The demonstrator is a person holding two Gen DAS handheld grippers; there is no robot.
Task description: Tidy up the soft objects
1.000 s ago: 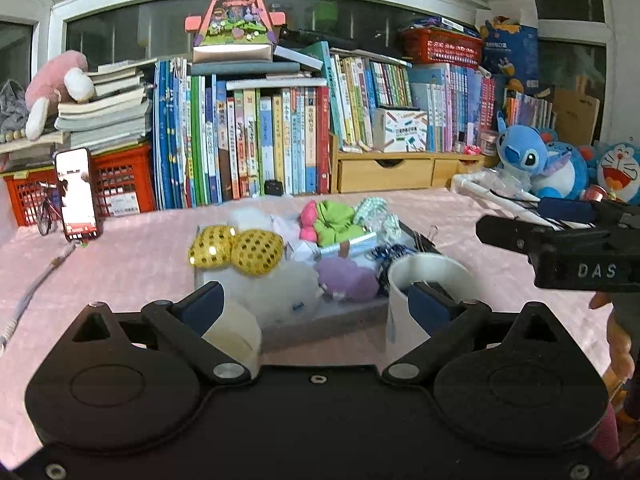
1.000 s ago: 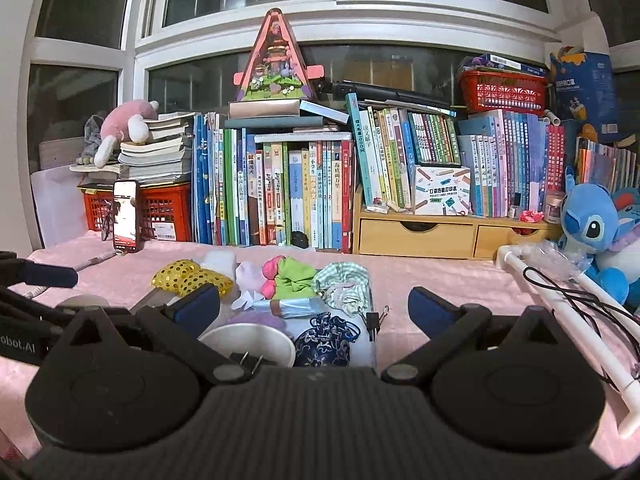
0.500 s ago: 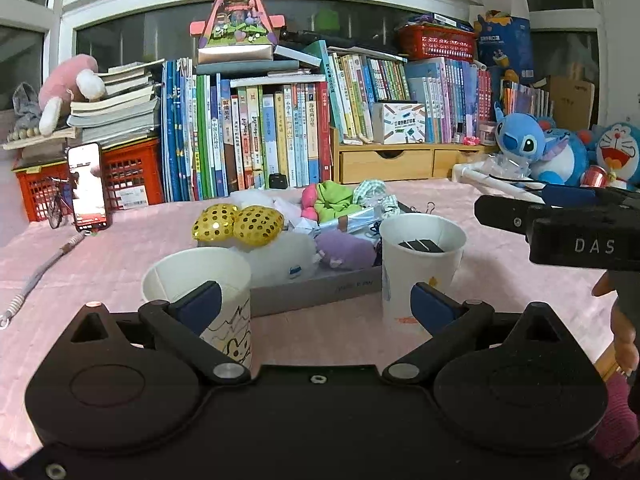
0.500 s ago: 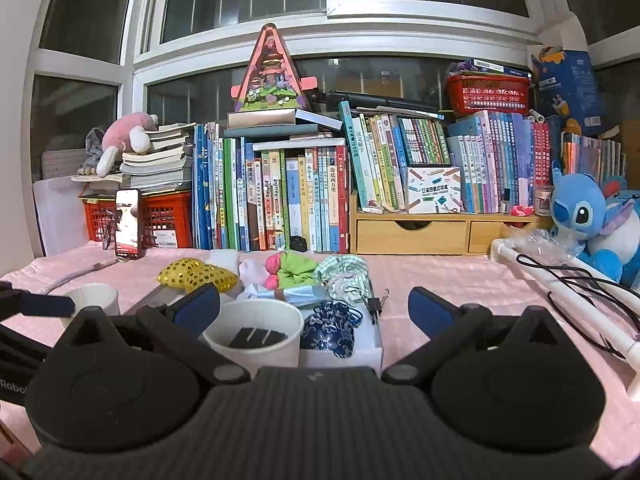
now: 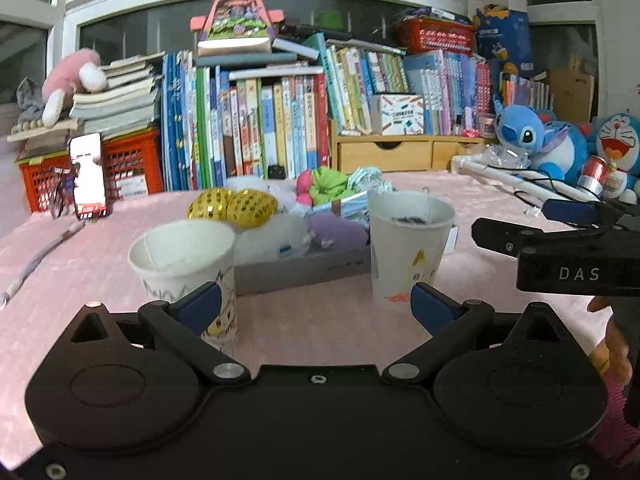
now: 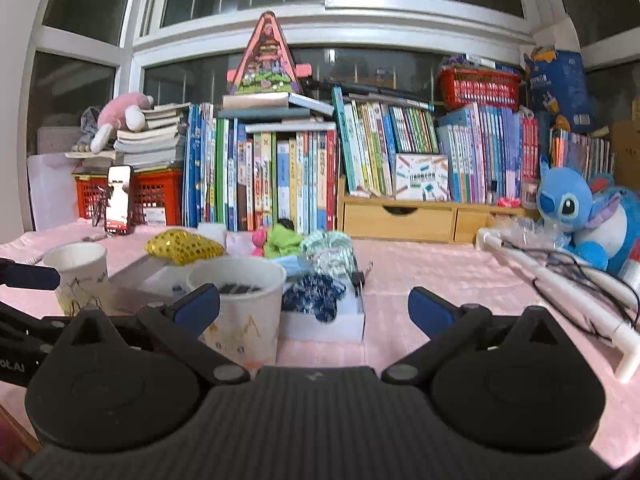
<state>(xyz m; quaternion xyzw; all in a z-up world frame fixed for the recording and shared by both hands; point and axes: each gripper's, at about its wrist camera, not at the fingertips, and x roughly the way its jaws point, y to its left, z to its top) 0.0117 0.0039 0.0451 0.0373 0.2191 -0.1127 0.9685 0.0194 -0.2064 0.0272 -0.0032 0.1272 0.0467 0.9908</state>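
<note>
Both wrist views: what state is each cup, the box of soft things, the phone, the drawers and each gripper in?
Left cup: upright, looks empty.
Right cup: upright, dark items inside.
Box: open-topped, heaped with soft things.
Phone: propped upright, screen lit.
Drawers: closed.
Left gripper: open, holding nothing.
Right gripper: open, holding nothing.
</note>
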